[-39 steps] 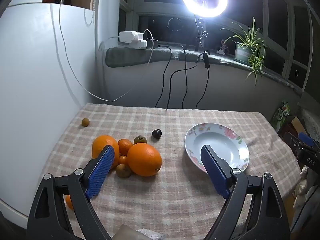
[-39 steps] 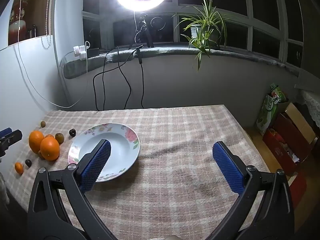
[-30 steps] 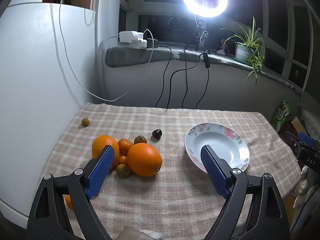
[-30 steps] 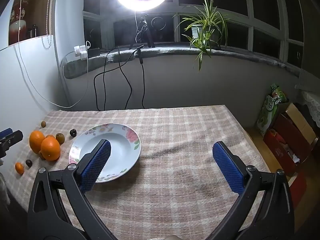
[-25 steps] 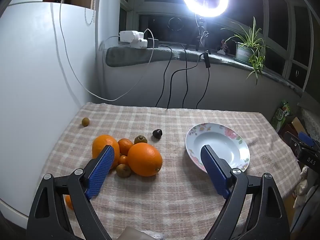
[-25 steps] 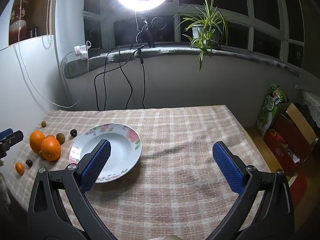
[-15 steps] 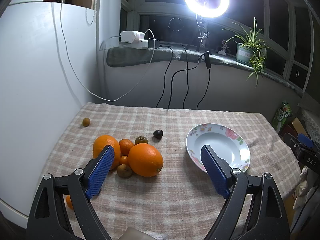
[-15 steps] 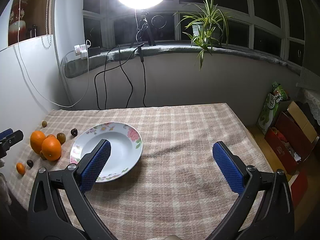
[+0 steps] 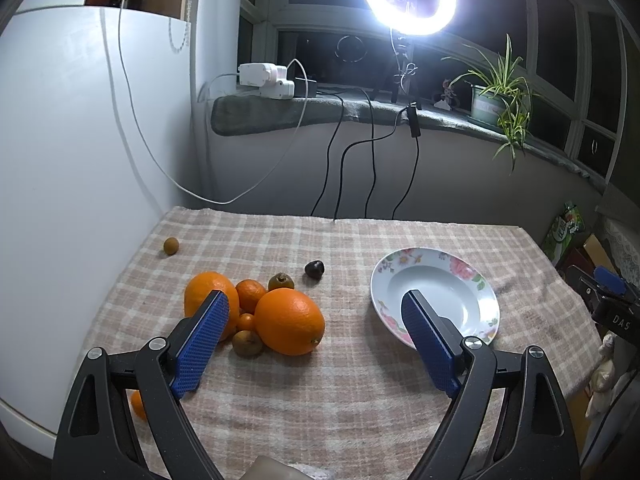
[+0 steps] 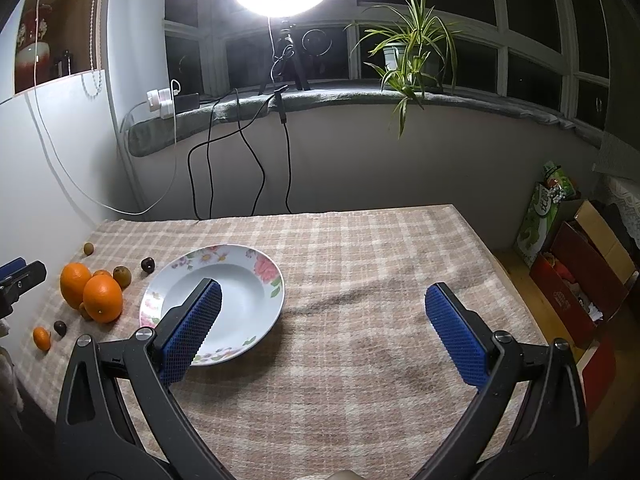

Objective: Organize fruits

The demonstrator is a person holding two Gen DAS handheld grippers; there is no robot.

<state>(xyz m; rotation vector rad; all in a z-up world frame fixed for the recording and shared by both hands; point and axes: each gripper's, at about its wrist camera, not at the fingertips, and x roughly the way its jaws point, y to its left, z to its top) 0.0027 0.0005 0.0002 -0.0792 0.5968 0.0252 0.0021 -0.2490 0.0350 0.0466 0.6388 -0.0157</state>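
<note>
Looking through the left wrist camera, I have the left gripper [image 9: 316, 340] spread wide with nothing between its jaws, hovering above the checked cloth. The fruit cluster sits just ahead and slightly left of centre: the large orange [image 9: 289, 321] lies almost on my line, a second orange [image 9: 208, 292] partly behind the left pad. The flowered plate [image 9: 436, 284] is bare, off to the right, apart from the fruit.

Through the right wrist camera, the right gripper [image 10: 320, 334] is also spread and holds nothing. Here the plate [image 10: 240, 280] lies ahead-left, and the oranges [image 10: 102, 298] sit far left, beyond it. I judge the left gripper nearer the fruit, so the first pick falls to it, carrying rightward to the plate.
</note>
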